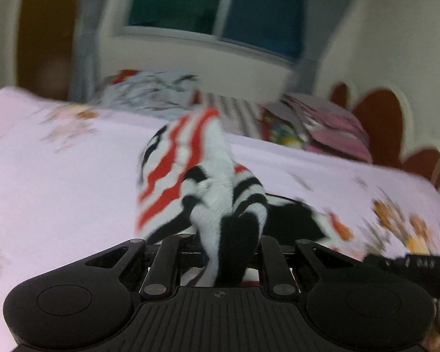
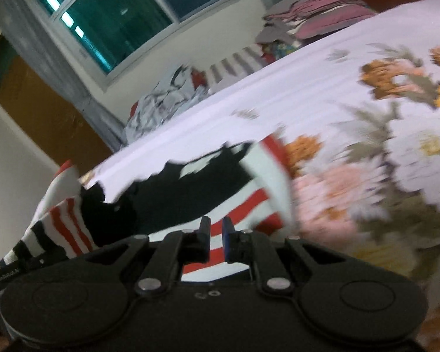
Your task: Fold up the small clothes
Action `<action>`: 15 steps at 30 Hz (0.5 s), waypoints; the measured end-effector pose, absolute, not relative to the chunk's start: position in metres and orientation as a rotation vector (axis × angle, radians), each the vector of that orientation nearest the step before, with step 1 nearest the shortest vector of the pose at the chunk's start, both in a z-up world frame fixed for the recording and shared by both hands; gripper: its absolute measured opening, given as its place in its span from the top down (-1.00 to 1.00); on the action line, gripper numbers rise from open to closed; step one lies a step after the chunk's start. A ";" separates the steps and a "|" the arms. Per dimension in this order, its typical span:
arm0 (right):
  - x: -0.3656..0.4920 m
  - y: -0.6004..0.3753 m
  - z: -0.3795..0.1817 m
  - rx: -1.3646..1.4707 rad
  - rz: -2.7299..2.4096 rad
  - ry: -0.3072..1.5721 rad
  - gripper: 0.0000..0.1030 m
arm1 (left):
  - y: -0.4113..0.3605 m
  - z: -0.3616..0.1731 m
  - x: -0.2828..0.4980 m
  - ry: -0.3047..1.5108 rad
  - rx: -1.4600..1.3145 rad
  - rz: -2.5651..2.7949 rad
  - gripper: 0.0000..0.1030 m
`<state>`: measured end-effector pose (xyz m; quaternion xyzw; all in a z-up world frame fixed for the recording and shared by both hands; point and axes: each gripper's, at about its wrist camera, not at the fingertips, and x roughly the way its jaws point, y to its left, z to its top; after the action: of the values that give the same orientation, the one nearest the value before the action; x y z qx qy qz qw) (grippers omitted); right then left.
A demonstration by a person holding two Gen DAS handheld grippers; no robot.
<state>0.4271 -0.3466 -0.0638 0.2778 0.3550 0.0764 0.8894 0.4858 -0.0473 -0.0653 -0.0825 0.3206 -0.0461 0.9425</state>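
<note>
Left wrist view: left tool [image 1: 230, 252] clamped on striped garment [image 1: 190, 173], bunched above the bed [image 1: 58, 176]; right wrist view: right tool [image 2: 217, 234] nipped the garment's [image 2: 243, 202] striped edge—both corners wanted equal tension before laying flat.

1. My left claw [image 1: 228, 252]: jaws clamped together, striped cloth bunched between them and covering the fingertips, so I can't see the pads in the left wrist view.
2. Left claw's linkage arms sit drawn in toward the centre; body roughly level, with a slight roll.
3. My right claw [image 2: 216, 236]: fingers [image 2: 204, 231] nearly together, a narrow gap left between them, blue pad showing on the right finger. I see cloth through the gap but can't confirm a pinch.
4. Right claw is rolled hard to one side, pointing low along the bed.
5. Both views motion-blurred.
</note>
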 end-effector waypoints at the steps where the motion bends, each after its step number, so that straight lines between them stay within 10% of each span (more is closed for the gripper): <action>1: 0.422 -0.360 -0.063 0.597 0.152 0.729 0.81 | -0.067 -0.064 0.489 0.671 -0.143 -0.124 0.72; 6: 0.411 -0.411 -0.069 0.671 0.118 0.729 0.73 | -0.158 -0.109 0.514 0.920 0.026 -0.238 0.59; 10: 0.405 -0.430 -0.067 0.677 0.130 0.723 -0.01 | -0.169 -0.089 0.491 0.882 0.007 -0.336 -0.26; 15: 0.418 -0.420 -0.064 0.725 0.287 0.735 -0.14 | -0.112 -0.035 0.471 0.725 -0.044 -0.210 -0.33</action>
<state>0.4177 -0.4200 -0.0636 0.3454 0.3500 0.1366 0.8600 0.4709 -0.1117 -0.0355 -0.0214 0.3538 -0.1023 0.9294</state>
